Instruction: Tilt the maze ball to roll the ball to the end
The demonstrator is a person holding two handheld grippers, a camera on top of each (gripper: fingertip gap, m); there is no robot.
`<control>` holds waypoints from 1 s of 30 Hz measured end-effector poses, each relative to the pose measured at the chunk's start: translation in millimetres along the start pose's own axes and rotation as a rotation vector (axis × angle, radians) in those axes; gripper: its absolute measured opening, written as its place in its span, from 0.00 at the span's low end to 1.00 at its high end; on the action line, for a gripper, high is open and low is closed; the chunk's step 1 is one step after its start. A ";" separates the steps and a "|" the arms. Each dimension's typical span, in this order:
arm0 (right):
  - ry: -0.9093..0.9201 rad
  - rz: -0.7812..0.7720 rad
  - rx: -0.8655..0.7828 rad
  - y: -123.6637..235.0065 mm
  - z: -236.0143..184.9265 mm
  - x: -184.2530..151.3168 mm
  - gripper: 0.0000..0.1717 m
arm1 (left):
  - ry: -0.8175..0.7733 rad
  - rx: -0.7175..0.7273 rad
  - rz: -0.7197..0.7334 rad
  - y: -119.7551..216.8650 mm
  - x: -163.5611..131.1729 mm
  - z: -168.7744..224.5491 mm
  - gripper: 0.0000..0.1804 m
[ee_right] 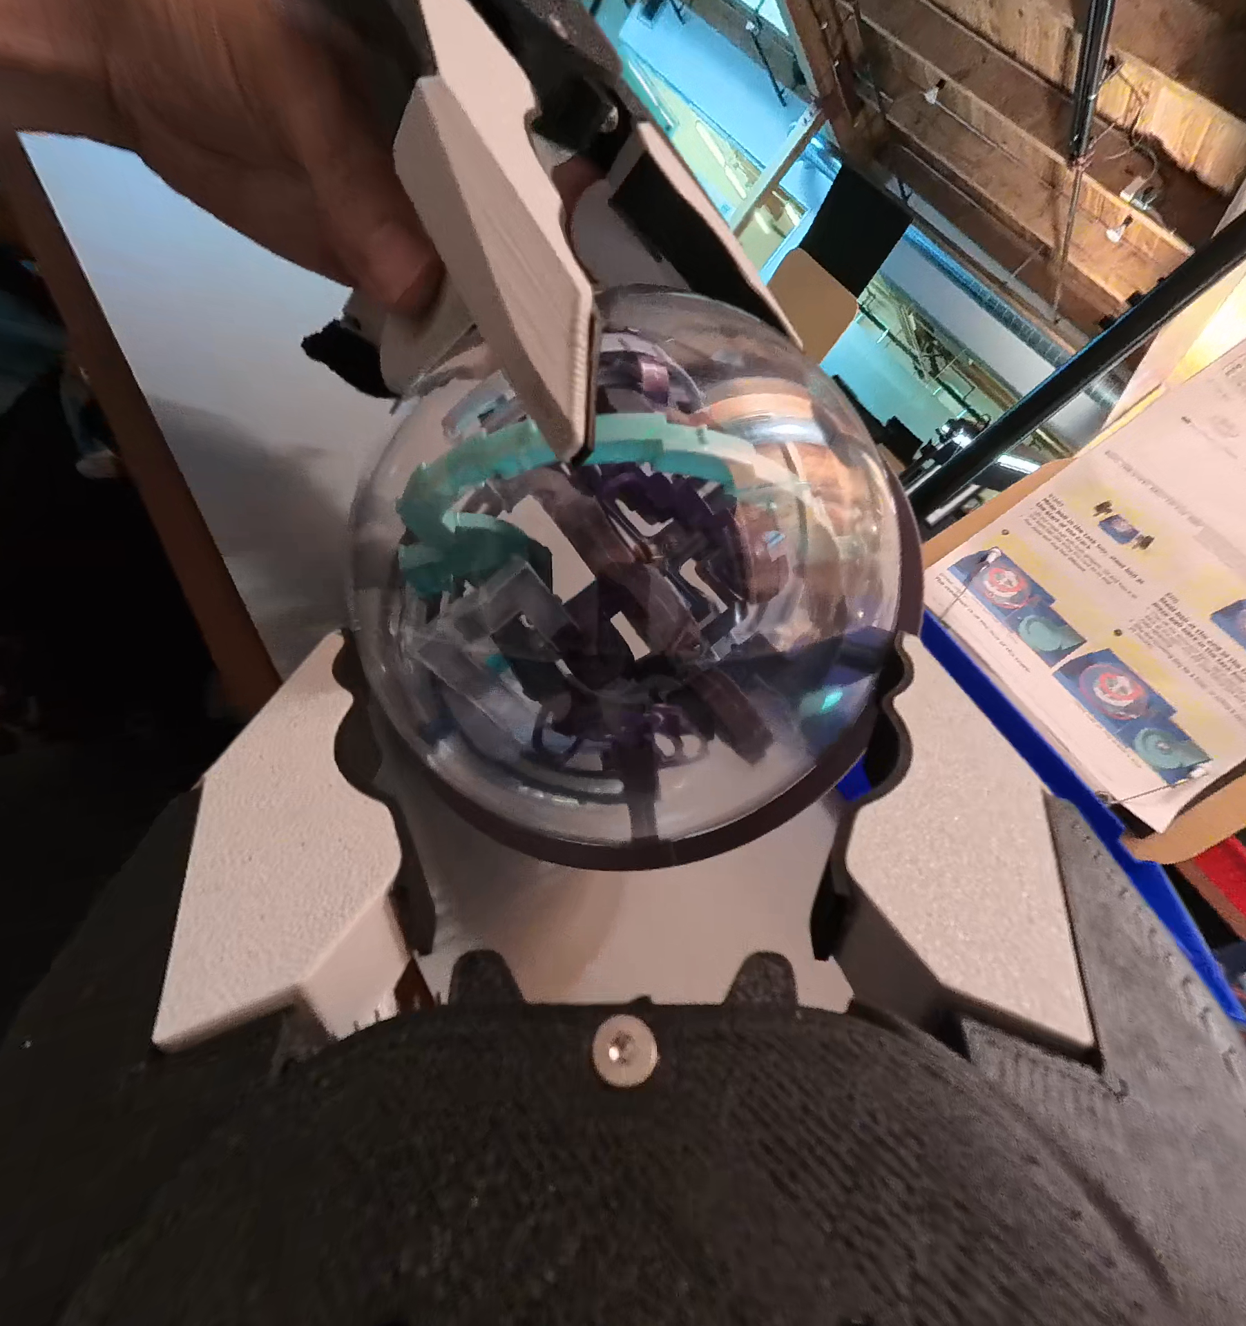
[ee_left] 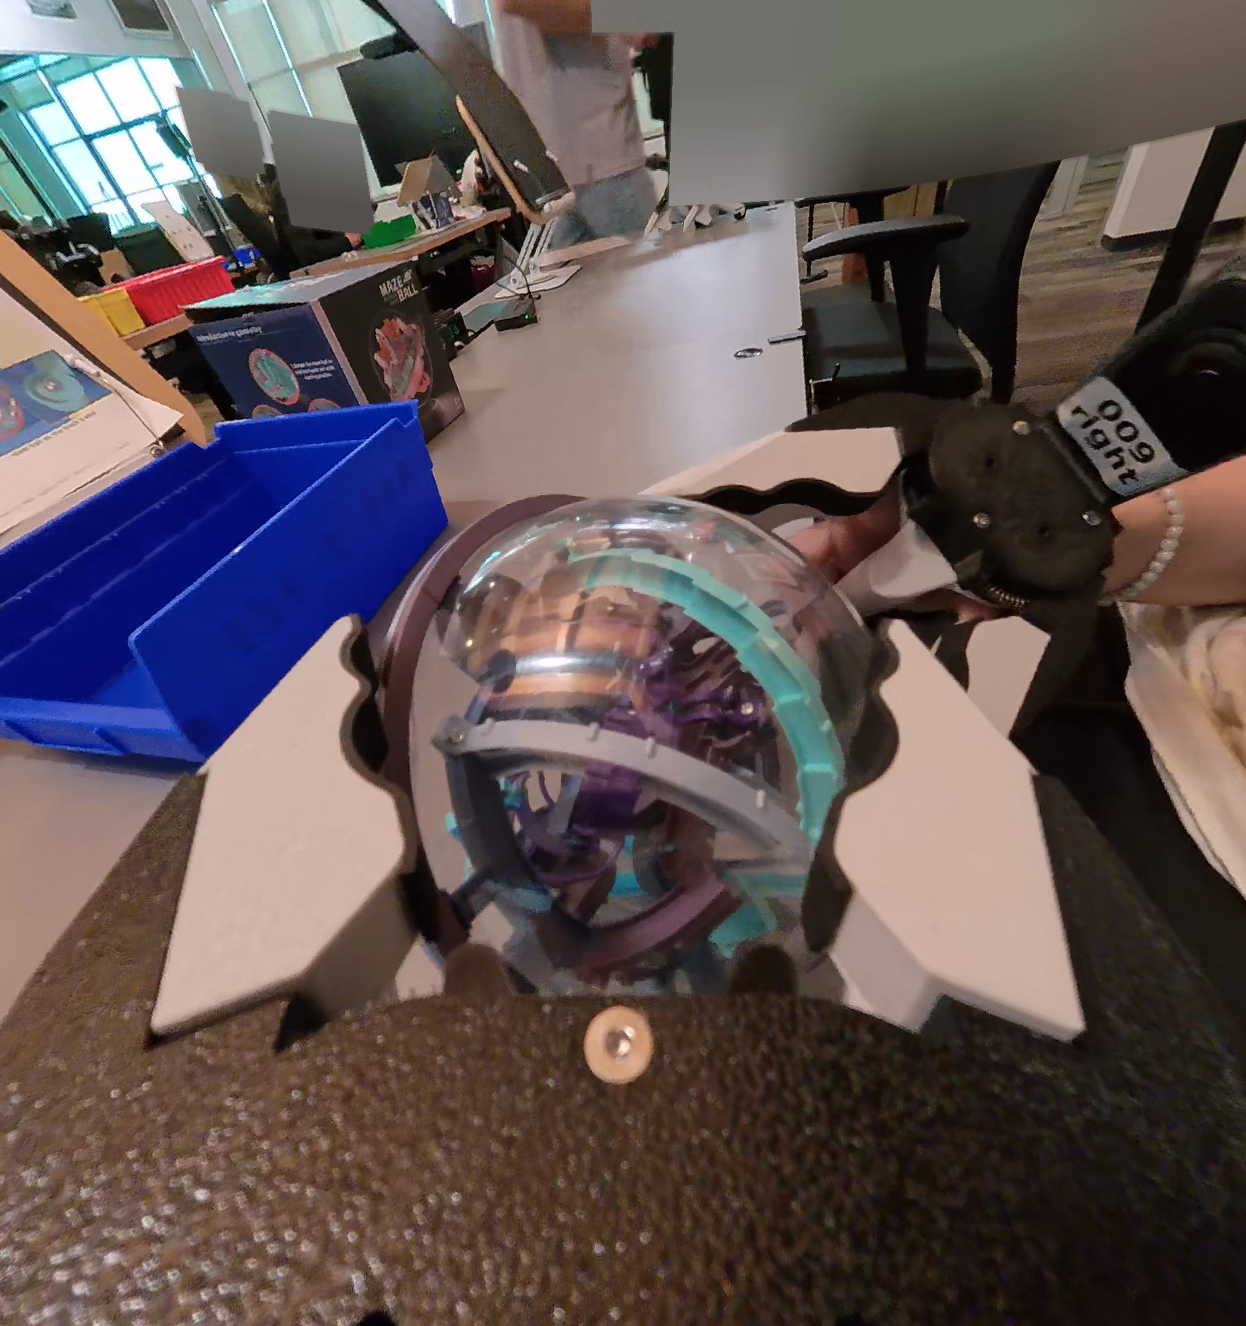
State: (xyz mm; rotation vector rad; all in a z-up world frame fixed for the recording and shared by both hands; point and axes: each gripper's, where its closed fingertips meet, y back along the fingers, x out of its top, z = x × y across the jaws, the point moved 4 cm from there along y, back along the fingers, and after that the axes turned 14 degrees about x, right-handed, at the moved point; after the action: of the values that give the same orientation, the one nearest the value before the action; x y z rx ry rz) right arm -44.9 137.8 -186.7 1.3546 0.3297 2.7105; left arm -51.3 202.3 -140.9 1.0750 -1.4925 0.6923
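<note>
Maze ball (ee_left: 627, 725) sits between the fingers of both tongs, held up off the grey table (ee_left: 606, 344).

Left tongs (ee_left: 624, 689): I see the sphere filling the whole gap, with the wavy black pads (ee_left: 365, 710) at 9 and 3 o'clock against the clear shell. Clenched on the ball. The right tongs show at 2 o'clock in this view, one finger lying over the far top of the sphere.

Right tongs (ee_right: 624, 710): sphere again between the two fingers, its dark equator band (ee_right: 900, 646) seated against the pad at 3 o'clock, and the pad at 9 o'clock meeting the shell. Clenched on the ball too. A finger of the left tongs lies across the sphere from 11 o'clock, with a hand (ee_right: 261, 143) behind it.

Ball appearance: transparent sphere with a dark brown-purple ring around the middle. Inside, a teal stepped track (ee_left: 785, 674) arcs over the top, a grey curved rail (ee_left: 606, 753) crosses lower, and purple and tan-orange sections are tangled in the core. I cannot pick out the small rolling ball.

A blue bin (ee_left: 197, 574) lies at 9 o'clock in the left wrist view.
</note>
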 end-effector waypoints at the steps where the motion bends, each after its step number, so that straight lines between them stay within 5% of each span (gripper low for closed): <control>1: 0.006 -0.005 -0.002 0.1 -0.1 -0.2 0.80 | -0.001 0.000 0.001 -0.4 -0.3 0.2 0.73; 11: -0.134 0.117 0.105 4.3 7.9 12.0 0.81 | -0.008 0.004 0.010 -0.5 -1.0 -0.1 0.73; 19: -0.016 0.071 0.032 -6.2 6.5 2.0 0.86 | 0.026 -0.007 0.038 2.7 3.9 0.7 0.66; 23: 0.033 0.012 0.001 -9.4 6.4 -2.6 0.86 | 0.109 0.053 -0.043 -2.9 -5.7 -9.8 0.80; 30: 0.042 0.026 0.007 -7.5 4.1 2.2 0.84 | 0.194 -0.023 -0.093 -3.4 -14.7 -4.0 0.79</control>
State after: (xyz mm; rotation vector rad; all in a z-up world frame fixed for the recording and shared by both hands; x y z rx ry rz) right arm -43.1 146.1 -184.3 1.3149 0.3280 2.7644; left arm -47.0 208.1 -154.7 1.0226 -1.2738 0.6928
